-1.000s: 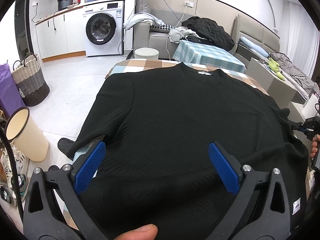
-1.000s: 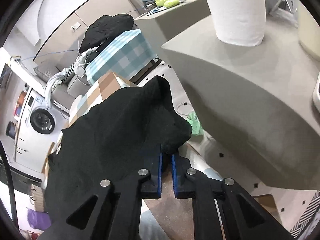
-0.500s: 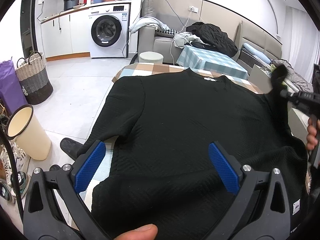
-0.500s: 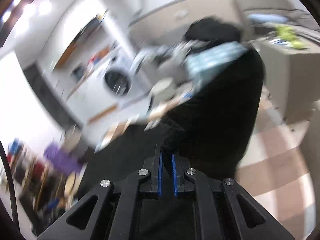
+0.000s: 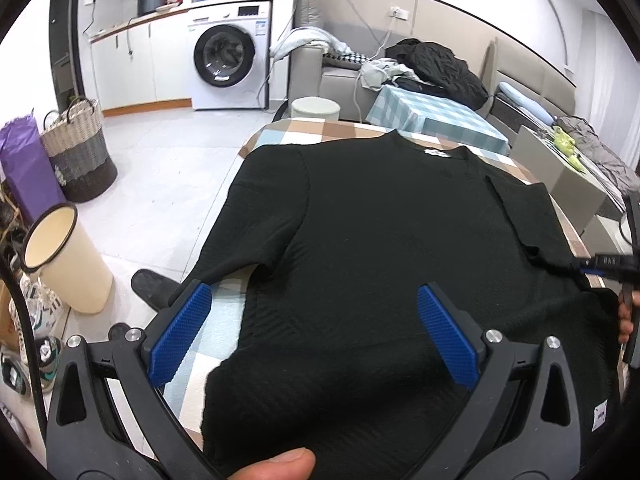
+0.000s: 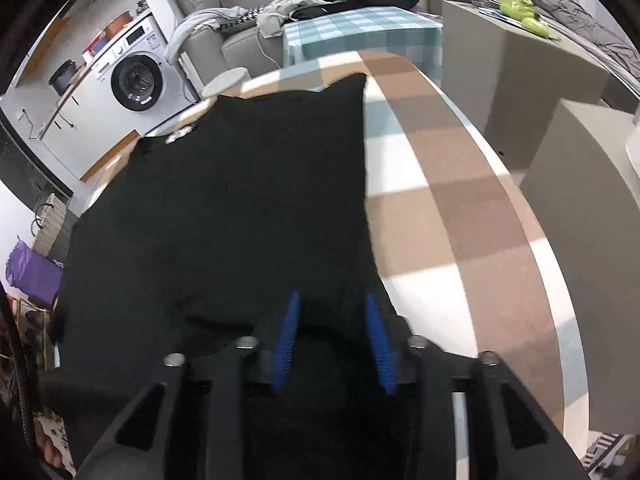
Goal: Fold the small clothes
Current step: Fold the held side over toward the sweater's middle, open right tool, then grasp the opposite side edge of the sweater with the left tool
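A black short-sleeved knit top (image 5: pixel 384 264) lies spread flat on a round table with a checked brown, white and pale-blue cloth (image 6: pixel 460 216), neckline and white label pointing away toward the sofa. Its right sleeve (image 5: pixel 524 220) is folded inward across the body, leaving a straight edge along that side; the left sleeve (image 5: pixel 256 232) lies stretched out toward the table's edge.

The left gripper (image 5: pixel 316 332) hovers low over the hem end of the garment, its blue pads spread wide with nothing between them. The right gripper (image 6: pixel 332 340) sits at the folded sleeve's end with its jaws parted; fabric lies in the gap, though whether the pads touch it is hard to tell.

On the floor stand a cream waste bin (image 5: pixel 66 260) and a woven laundry basket (image 5: pixel 78 160); a washing machine (image 5: pixel 230 64) is behind.
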Motion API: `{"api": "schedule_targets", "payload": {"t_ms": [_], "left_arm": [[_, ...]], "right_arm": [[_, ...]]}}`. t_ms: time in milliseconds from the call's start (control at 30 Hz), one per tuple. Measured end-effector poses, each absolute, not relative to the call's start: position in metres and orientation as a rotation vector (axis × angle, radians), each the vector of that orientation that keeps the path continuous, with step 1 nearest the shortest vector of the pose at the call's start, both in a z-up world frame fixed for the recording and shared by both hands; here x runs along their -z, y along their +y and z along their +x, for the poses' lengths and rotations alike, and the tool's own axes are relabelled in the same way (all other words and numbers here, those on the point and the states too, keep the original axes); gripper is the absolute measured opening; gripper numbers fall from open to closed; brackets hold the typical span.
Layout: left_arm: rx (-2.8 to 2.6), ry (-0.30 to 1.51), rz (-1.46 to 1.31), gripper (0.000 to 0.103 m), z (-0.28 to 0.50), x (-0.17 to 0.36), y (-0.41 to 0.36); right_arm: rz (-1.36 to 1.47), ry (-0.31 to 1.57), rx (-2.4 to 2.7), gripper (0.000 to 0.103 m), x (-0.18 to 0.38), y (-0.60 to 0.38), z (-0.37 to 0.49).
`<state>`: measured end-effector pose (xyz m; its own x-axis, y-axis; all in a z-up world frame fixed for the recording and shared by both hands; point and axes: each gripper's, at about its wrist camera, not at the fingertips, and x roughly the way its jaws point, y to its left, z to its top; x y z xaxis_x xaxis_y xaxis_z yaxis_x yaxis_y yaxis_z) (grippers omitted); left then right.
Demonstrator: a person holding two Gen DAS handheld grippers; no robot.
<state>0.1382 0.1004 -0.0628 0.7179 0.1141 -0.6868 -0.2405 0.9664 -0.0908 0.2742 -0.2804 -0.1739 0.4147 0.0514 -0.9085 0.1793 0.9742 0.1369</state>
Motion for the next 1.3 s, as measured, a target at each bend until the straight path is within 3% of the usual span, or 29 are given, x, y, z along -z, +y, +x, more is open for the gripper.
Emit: {"api": "schedule_targets", "payload": {"t_ms": [167,433,600,700,767,900,967,1300], "left_arm": [[-0.243,0.751,-0.23,0.102,0.136,0.066,0.123],[-0.357,0.783,-0.37,0.102,0.127,0.082,0.183],[-0.376,0.773,-0.493,0.101,0.117,0.09,0.216],[-0.337,0.772,-0.569,0.093,0.113,0.096,0.23],[-0.291,0.79,-0.648,0.079,0.114,0.104,0.238],[-0.232,0.813,-0.838,0.076,0.121,0.125,0.263],[-0.235,0.843,-0.913,0.065,0.124,0.138,0.274],[-0.235,0.864,-1.096,0.065,0.159,0.189,0.294]], "right_arm": [[0.156,1.145,0.136,0.036,0.174,-0.28,0.268],[0.288,1.042,0.039,0.05,0.151,-0.27,0.244],[0.307,1.033,-0.01,0.052,0.142,-0.254,0.231],[0.309,1.015,-0.007,0.052,0.137,-0.246,0.232],[0.321,1.011,-0.012,0.052,0.136,-0.244,0.232],[0.323,1.005,-0.02,0.052,0.133,-0.237,0.23],[0.321,1.007,-0.022,0.052,0.134,-0.236,0.233],[0.311,1.016,-0.017,0.052,0.135,-0.229,0.23]]}}
